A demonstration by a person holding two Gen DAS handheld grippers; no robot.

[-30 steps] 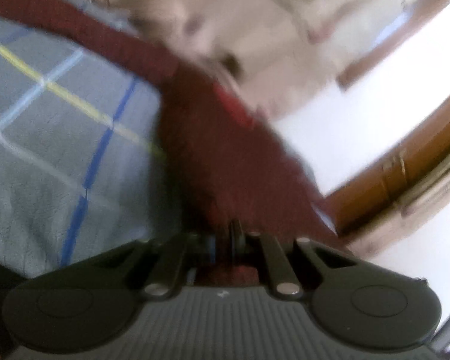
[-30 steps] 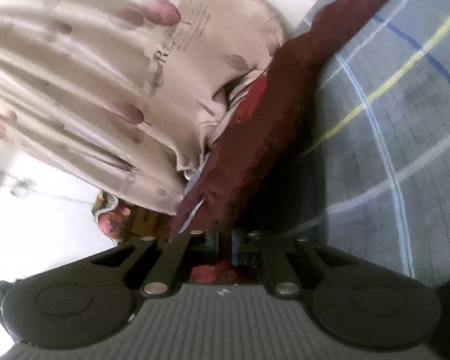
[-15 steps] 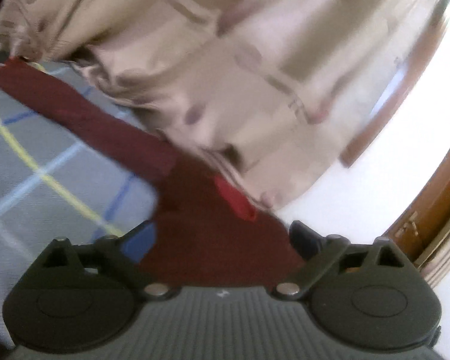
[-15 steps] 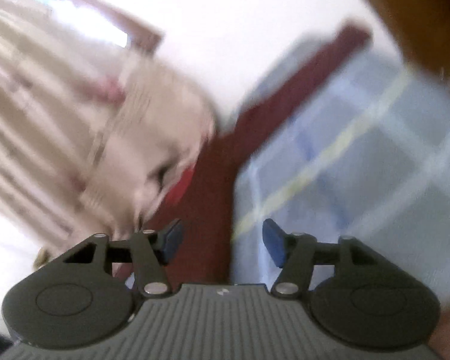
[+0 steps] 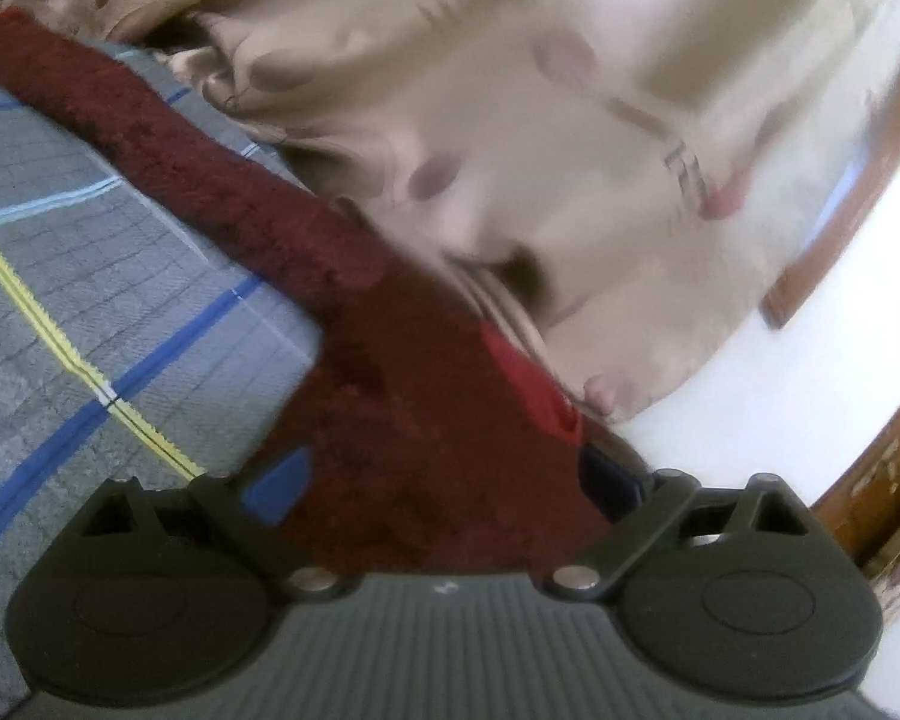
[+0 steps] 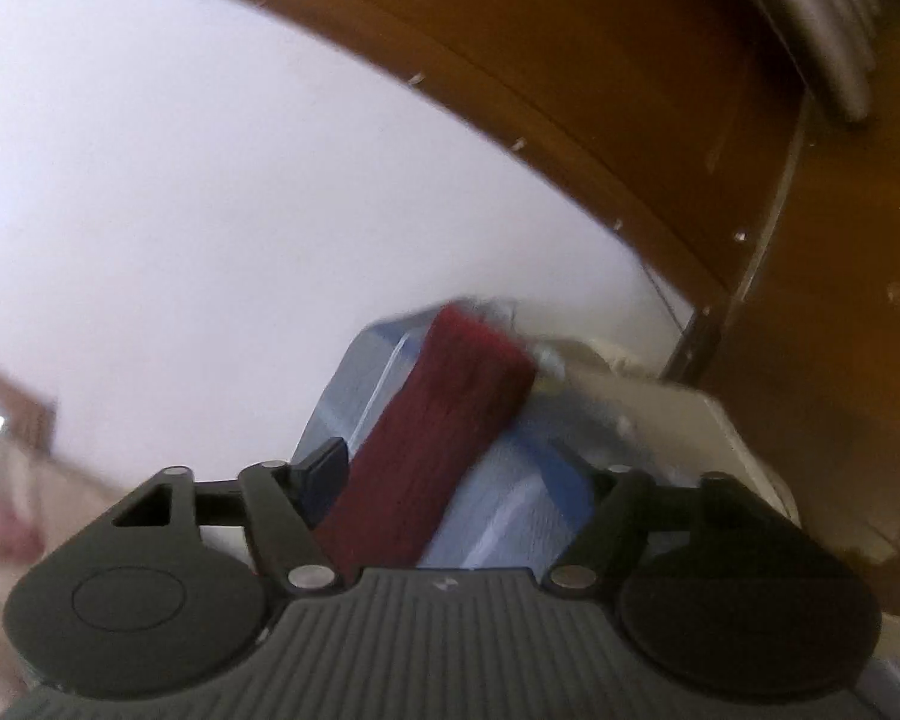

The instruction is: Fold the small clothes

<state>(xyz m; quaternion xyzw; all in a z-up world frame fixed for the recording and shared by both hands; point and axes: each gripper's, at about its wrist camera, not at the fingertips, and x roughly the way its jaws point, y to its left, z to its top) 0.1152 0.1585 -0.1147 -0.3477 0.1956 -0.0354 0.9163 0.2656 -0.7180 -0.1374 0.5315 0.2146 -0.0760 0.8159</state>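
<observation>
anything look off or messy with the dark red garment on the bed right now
Slightly. In the left wrist view the dark red garment lies spread on the checked bedspread, one long strip trailing away unfolded. Its far edge touches the beige patterned fabric. Both grippers are open, holding nothing.

Right claw (image 6: 450,489): fingers spread wide, nothing between them. Dark red garment (image 6: 432,438): a long strip lying on the blue-grey checked bed cover (image 6: 522,516), running away from the claw. Behind: white wall (image 6: 240,210) and brown wooden frame (image 6: 660,90); view blurred.
</observation>
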